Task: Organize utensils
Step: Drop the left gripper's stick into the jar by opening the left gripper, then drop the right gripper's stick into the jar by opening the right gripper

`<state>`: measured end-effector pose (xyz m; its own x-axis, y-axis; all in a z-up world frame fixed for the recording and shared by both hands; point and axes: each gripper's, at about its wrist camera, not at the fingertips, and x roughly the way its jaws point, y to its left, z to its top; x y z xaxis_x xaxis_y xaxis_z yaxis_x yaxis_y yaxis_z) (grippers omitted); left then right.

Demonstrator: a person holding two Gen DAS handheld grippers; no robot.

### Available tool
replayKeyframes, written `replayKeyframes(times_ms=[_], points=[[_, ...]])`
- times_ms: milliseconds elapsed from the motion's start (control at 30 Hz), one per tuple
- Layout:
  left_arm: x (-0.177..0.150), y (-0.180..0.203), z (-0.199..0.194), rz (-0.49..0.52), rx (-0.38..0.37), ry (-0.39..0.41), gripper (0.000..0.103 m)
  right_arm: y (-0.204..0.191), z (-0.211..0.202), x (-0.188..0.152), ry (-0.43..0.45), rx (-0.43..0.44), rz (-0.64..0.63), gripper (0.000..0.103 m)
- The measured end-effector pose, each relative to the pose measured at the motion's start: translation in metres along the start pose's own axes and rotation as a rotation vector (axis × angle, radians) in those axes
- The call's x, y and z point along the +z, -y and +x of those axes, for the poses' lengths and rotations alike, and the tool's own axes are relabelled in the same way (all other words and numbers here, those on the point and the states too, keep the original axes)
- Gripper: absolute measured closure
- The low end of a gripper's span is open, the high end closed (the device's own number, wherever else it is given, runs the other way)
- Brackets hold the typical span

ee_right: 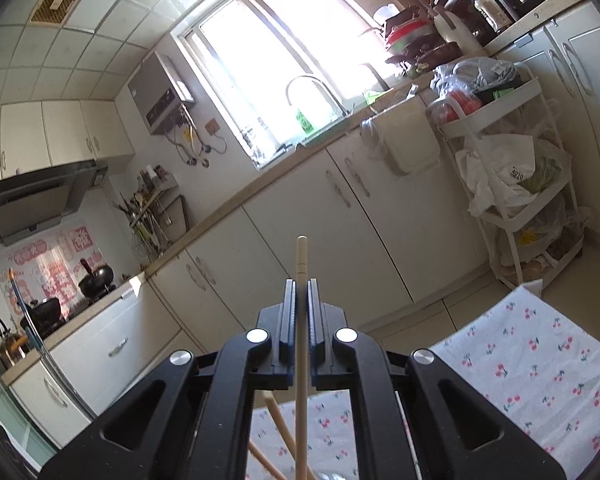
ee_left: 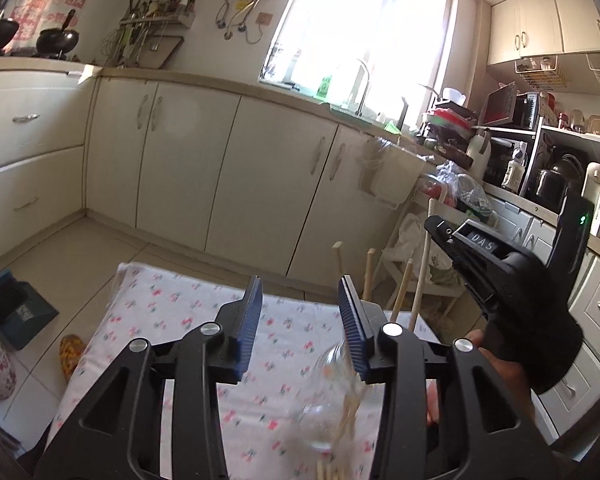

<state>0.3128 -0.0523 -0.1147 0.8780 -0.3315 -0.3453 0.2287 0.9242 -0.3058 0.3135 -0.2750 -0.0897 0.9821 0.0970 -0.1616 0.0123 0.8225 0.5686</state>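
- The right gripper (ee_right: 300,286) is clamped on a single pale wooden chopstick (ee_right: 301,320). The stick runs straight down the narrow gap between the two dark pads, and its blunt, slightly tapered tip pokes out past the fingertips toward the far cabinets.
- That chopstick is light beige, round and smooth, with a faint ring near the tip. In the left wrist view it shows as a long pale rod (ee_left: 423,264) rising beside the black body of the right gripper (ee_left: 460,248).
- The left gripper (ee_left: 300,312) has its blue ribbed pads parted, and nothing is pressed between them.
- Just under the right-hand pad of the left gripper stands a clear glass jar (ee_left: 328,400), blurred, on the near part of the table.
- More chopsticks (ee_left: 400,292) of the same pale wood stand in the jar, leaning apart at different angles, with their ends sticking up past the far edge of the table.
- The table is covered with a white cloth (ee_left: 172,320) printed with small red cherries.
- Beyond it run cream kitchen cabinets (ee_left: 228,168) under a bright window (ee_left: 364,28).
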Motion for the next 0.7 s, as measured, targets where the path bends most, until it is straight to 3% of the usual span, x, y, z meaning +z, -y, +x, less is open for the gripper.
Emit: replayKeyframes(times_ms=[500,567,700], points=[[-0.045,-0.033,-0.037,-0.024,0.082,-0.266,0.056,-0.007,-0.043,-0.046,-0.214,0.033,-0.152,0.096],[-0.053,-0.027,-0.039,0.009,0.091,-0.323,0.056,-0.005,-0.055,-0.048,-0.234,0.024,-0.152,0.081],[-0.067,-0.018,-0.037,0.064,0.087,-0.422,0.055,0.007,-0.089,-0.064,-0.355,-0.033,-0.151,0.079]])
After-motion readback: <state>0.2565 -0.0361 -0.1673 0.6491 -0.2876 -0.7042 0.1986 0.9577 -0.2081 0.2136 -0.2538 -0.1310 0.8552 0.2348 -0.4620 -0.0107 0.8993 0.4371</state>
